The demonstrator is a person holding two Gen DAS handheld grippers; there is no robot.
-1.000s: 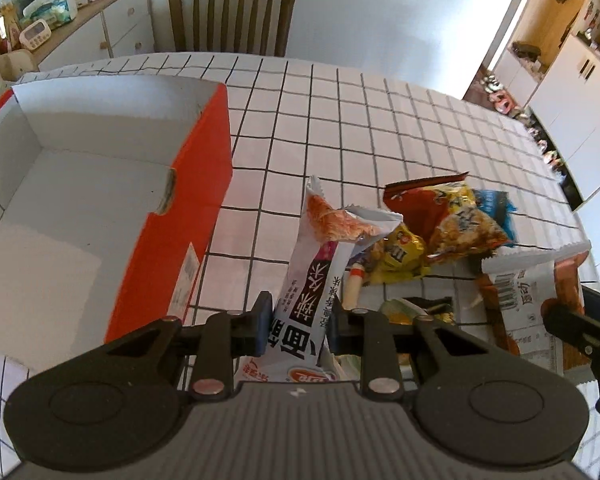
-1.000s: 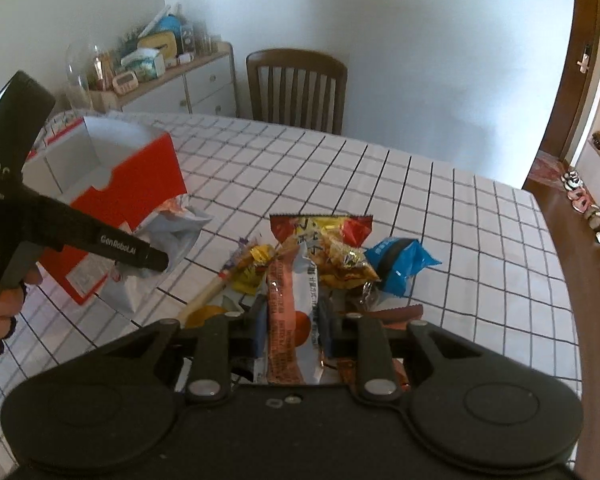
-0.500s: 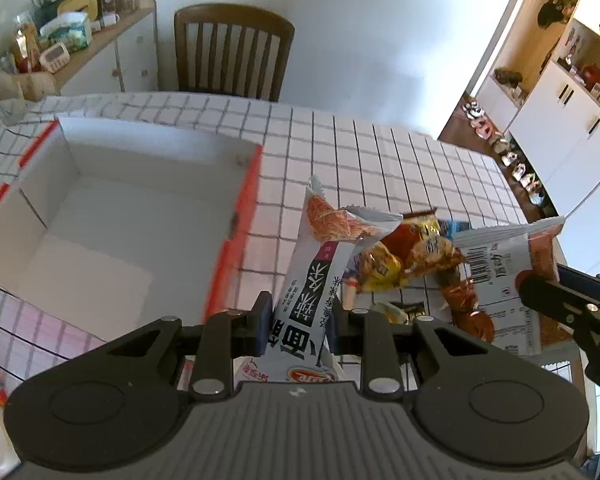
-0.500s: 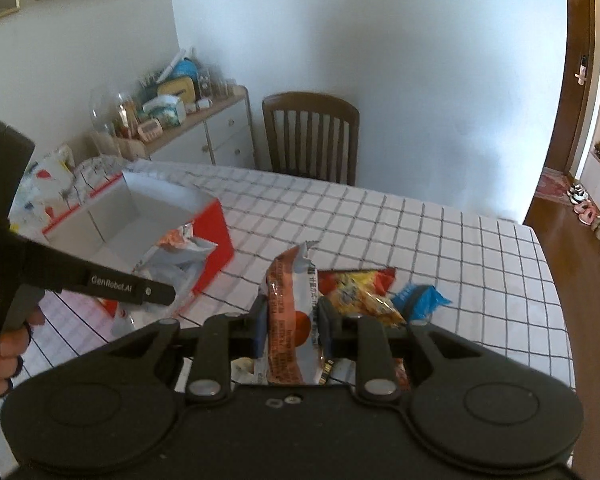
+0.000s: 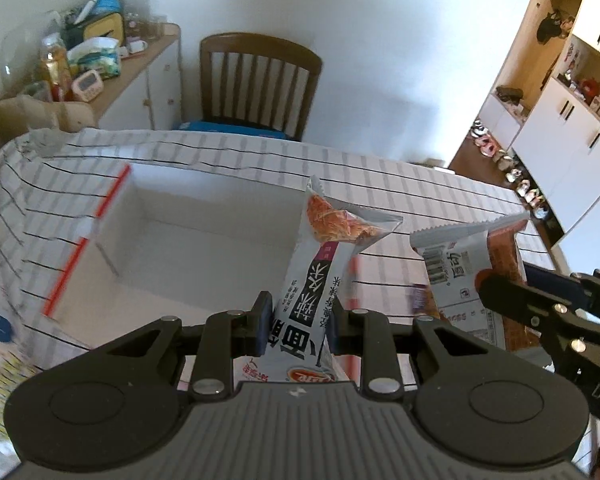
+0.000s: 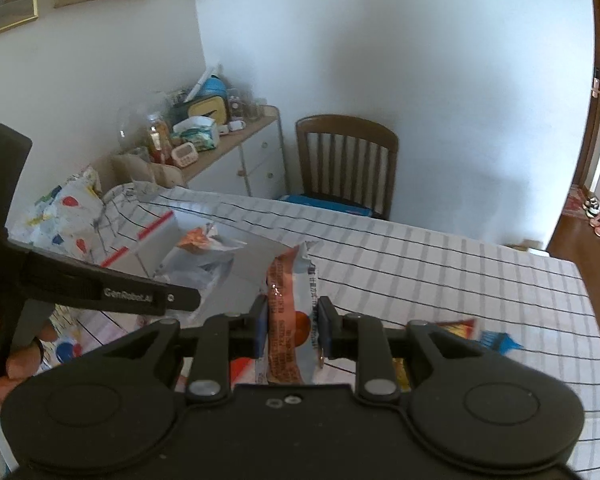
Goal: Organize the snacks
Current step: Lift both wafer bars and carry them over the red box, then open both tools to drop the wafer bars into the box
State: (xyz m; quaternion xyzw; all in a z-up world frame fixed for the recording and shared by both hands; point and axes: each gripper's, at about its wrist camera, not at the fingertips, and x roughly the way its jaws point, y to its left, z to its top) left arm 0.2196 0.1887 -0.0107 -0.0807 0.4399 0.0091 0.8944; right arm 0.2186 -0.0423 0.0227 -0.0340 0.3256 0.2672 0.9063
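Observation:
My left gripper [image 5: 298,320] is shut on a white noodle snack packet [image 5: 320,276] with black characters, held upright above the near right corner of the open red-and-white box [image 5: 188,248]. My right gripper [image 6: 292,326] is shut on an orange-and-white snack packet [image 6: 290,312], lifted above the table. That packet also shows at the right of the left wrist view [image 5: 472,280], beside the box. The left gripper and its packet [image 6: 204,252] show in the right wrist view over the box [image 6: 156,236].
A checked tablecloth [image 6: 420,264] covers the table. Remaining snacks [image 6: 480,334] lie at the table's right. A wooden chair [image 5: 256,80] stands at the far side. A cluttered sideboard [image 6: 220,144] stands at the back left.
Both grippers have risen with their packets and moved left toward the box. The snack pile has dropped out of the left wrist view.

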